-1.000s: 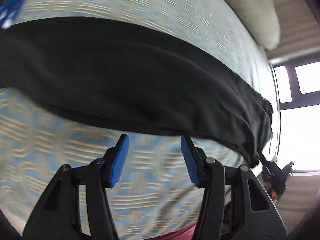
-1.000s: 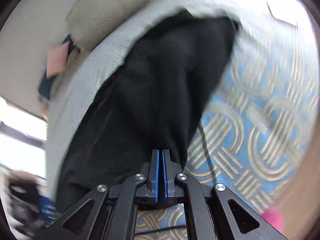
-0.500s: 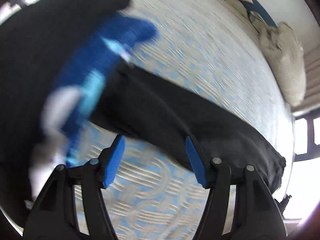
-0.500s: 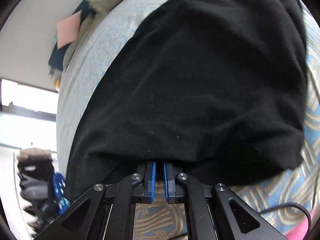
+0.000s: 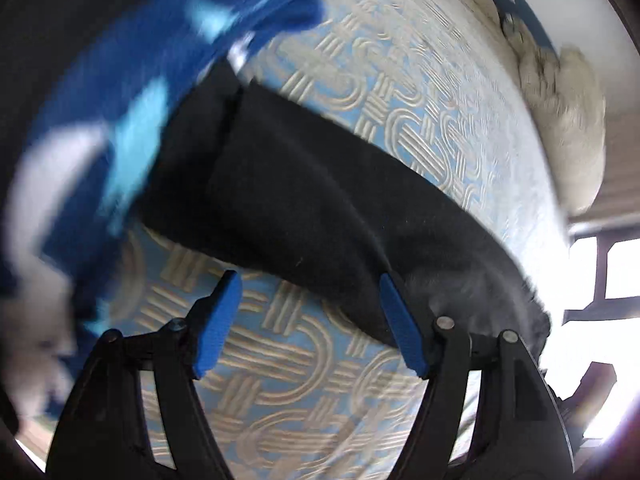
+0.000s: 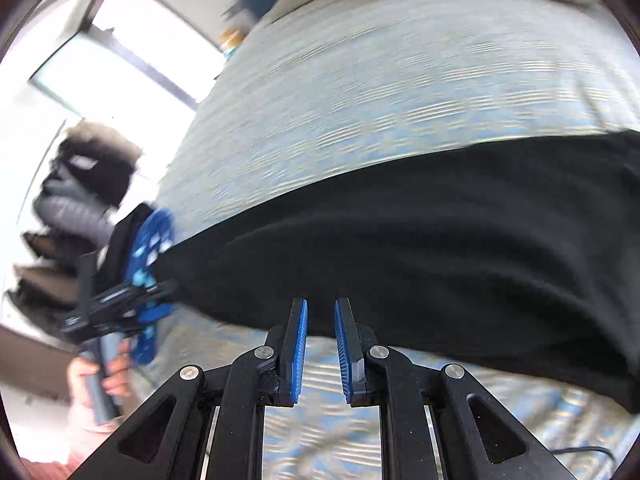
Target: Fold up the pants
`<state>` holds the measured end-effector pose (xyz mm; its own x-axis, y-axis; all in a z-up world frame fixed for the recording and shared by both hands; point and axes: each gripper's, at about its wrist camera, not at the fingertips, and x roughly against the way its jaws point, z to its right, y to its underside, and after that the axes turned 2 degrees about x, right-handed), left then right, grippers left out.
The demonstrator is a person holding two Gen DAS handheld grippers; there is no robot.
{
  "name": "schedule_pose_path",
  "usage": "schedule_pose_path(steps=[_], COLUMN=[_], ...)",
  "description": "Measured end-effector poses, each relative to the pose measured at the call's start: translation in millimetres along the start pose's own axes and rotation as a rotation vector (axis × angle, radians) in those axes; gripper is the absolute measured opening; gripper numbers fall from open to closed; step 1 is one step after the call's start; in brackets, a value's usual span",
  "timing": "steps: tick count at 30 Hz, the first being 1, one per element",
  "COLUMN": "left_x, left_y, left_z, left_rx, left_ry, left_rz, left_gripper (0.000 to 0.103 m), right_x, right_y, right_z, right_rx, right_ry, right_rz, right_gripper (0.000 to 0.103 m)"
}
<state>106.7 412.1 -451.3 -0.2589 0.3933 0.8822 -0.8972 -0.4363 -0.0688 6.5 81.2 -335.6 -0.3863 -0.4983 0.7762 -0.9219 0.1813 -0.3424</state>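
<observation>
Pants (image 5: 320, 208), black ones, lie as a long dark band across the bed (image 5: 420, 92), on a blue cover with a pale looping line pattern. In the left wrist view the band runs from upper left down to the lower right, toward a bright window (image 5: 612, 268). In the right wrist view the same fabric (image 6: 460, 248) fills the middle and right of the frame.

Left gripper (image 5: 310, 322) hangs over the cover with its jaws opening, nothing between the blue pads, though the right pad sits just at the edge of the fabric (touching or only overlapping, I can't tell). Right gripper (image 6: 321, 346) has its jaws just opening too, a narrow gap, and the cloth edge sits right past the tips, not pinched.

Further out: a beige cushion (image 5: 568, 120) at the far edge of the bed, and a big blue blur upper left in the left view. From the right view you can see a hand (image 6: 100, 376) holding the left gripper's handle.
</observation>
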Motion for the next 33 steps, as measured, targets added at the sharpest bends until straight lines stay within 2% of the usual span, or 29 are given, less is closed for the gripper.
schedule_pose_path(steps=[4, 5, 6, 7, 9, 10, 11, 12, 13, 14, 16, 18, 19, 22, 24, 26, 30, 31, 33], left_x=[-1.9, 0.0, 2.1, 8.6, 29.3, 45.1, 58.2, 63.0, 62.3, 58.5, 49.3, 44.0, 43.6, 46.6, 47.6, 51.0, 55.6, 53.4, 38.7], left_y=[-15.0, -18.7, -21.2, -24.3, -21.1, -17.2, -11.8, -6.2, -2.7, -0.1, -0.7, -1.9, -2.2, 3.9, 9.6, 12.2, 10.6, 6.5, -6.9], left_z=[-23.1, -22.9, -20.8, -15.7, -1.7, 12.4, 30.0, 44.7, 50.7, 52.7, 42.4, 22.7, 16.5, 15.4, 23.8, 32.2, 46.8, 51.8, 60.0], left_rx=[0.191, 0.21, 0.213, 0.201, 0.147, 0.067, -0.042, -0.129, -0.169, -0.193, -0.165, -0.114, -0.107, -0.134, -0.164, -0.178, -0.222, -0.262, -0.357], left_ry=[0.139, 0.16, 0.161, 0.123, 0.086, 0.039, -0.048, -0.139, -0.188, -0.236, -0.33, -0.464, -0.477, -0.414, -0.397, -0.349, -0.289, -0.292, -0.392], left_rz=[0.103, 0.127, 0.146, 0.167, 0.254, 0.324, 0.385, 0.409, 0.405, 0.384, 0.341, 0.355, 0.351, 0.301, 0.287, 0.293, 0.365, 0.385, 0.383], left_gripper=[0.072, 0.065, 0.023, 0.01, 0.008, 0.008, 0.009, 0.011, 0.011, 0.014, 0.017, 0.02, 0.02, 0.022, 0.045, 0.054, 0.054, 0.054, 0.054], right_x=[-41.9, -53.6, -59.9, -63.7, -66.8, -66.4, -66.4, -64.4, -66.6, -64.3, -63.1, -63.3, -63.4, -59.3, -59.1, -58.1, -55.9, -54.0, -50.8], right_y=[-10.8, -8.7, -5.9, -2.5, 1.7, 4.5, 4.2, 2.9, 2.5, 3.1, 1.8, -0.9, -0.6, 2.7, 3.7, 4.4, 9.9, 12.1, 15.2], right_z=[-16.2, -20.3, -22.1, -23.8, -21.7, -21.3, -19.8, -16.0, -17.4, -13.3, -13.5, -11.6, -13.8, -10.1, -8.6, -4.4, 1.3, 3.4, 7.4], right_rx=[0.004, -0.003, -0.007, -0.012, -0.017, -0.011, -0.007, -0.009, -0.016, -0.025, -0.037, -0.035, -0.031, -0.019, -0.024, -0.041, -0.055, -0.058, -0.066], right_ry=[-0.075, -0.077, -0.074, -0.074, -0.078, -0.075, -0.067, -0.059, -0.056, -0.062, -0.075, -0.077, -0.076, -0.064, -0.063, -0.072, -0.065, -0.061, -0.058], right_rz=[-0.077, -0.095, -0.103, -0.113, -0.132, -0.135, -0.132, -0.13, -0.129, -0.128, -0.124, -0.124, -0.126, -0.134, -0.132, -0.127, -0.119, -0.119, -0.117], right_gripper=[0.015, 0.015, 0.015, 0.015, 0.015, 0.015, 0.015, 0.015, 0.015, 0.015, 0.016, 0.017, 0.017, 0.018, 0.018, 0.018, 0.019, 0.019, 0.019])
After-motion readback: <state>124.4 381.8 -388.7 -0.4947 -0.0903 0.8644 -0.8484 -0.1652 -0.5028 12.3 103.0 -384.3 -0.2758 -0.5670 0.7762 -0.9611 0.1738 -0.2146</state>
